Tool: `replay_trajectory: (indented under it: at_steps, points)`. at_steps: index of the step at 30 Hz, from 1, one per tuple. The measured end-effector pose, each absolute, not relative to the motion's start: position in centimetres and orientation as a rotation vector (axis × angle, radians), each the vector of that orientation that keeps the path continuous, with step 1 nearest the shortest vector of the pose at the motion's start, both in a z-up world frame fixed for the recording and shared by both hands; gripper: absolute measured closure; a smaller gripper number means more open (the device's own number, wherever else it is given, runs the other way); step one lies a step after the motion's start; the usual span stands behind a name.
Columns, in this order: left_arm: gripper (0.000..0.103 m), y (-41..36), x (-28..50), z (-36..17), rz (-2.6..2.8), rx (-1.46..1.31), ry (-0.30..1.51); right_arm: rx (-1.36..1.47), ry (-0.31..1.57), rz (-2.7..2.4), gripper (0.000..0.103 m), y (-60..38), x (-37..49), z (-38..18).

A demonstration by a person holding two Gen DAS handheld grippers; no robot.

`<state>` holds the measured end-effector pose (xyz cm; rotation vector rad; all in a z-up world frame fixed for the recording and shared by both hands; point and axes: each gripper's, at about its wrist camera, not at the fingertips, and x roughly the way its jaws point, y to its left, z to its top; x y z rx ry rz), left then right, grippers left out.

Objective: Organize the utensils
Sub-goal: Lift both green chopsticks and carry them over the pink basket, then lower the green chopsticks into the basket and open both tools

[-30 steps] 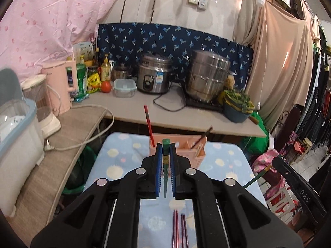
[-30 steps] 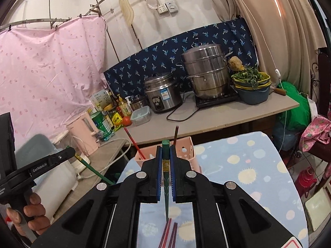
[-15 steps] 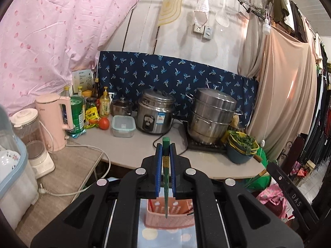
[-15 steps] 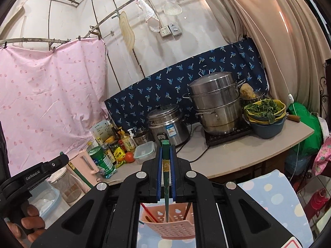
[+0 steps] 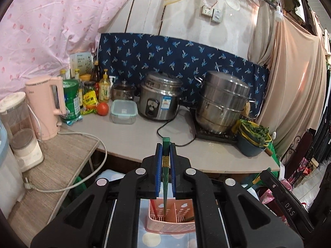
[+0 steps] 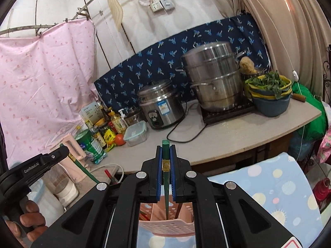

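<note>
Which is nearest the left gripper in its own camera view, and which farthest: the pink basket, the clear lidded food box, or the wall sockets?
1. Pink basket, just below the left gripper.
2. Food box, on the counter, left.
3. Wall sockets, high on the wall.

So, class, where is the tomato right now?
In the left wrist view the tomato sits on the counter's left side, between the yellow snack packet and the clear lidded container.

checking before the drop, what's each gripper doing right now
left gripper: shut on a green chopstick.
right gripper: shut on another green chopstick.
</note>
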<state>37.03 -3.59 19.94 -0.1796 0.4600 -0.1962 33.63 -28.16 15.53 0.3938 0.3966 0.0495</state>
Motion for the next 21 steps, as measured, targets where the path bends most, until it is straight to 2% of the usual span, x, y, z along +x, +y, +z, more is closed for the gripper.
replay_trajectory:
  at_steps: [10, 13, 15, 21]
  points:
    - [0.093, -3.7, 37.3, 17.5, -0.216, -0.184, 0.530, 0.389, 0.461, 0.054, 0.092, -27.8, 33.9, 13.2]
    - [0.081, -3.7, 36.9, 17.4, -0.213, -0.185, 0.533, 0.390, 0.457, 0.051, 0.091, -27.9, 33.3, 13.4]
    - [0.068, -3.7, 36.6, 17.4, -0.210, -0.187, 0.537, 0.385, 0.451, 0.049, 0.091, -27.9, 32.7, 13.6]
    - [0.066, -3.8, 34.5, 17.5, -0.203, -0.163, 0.542, 0.364, 0.449, 0.057, 0.091, -27.6, 30.3, 14.4]
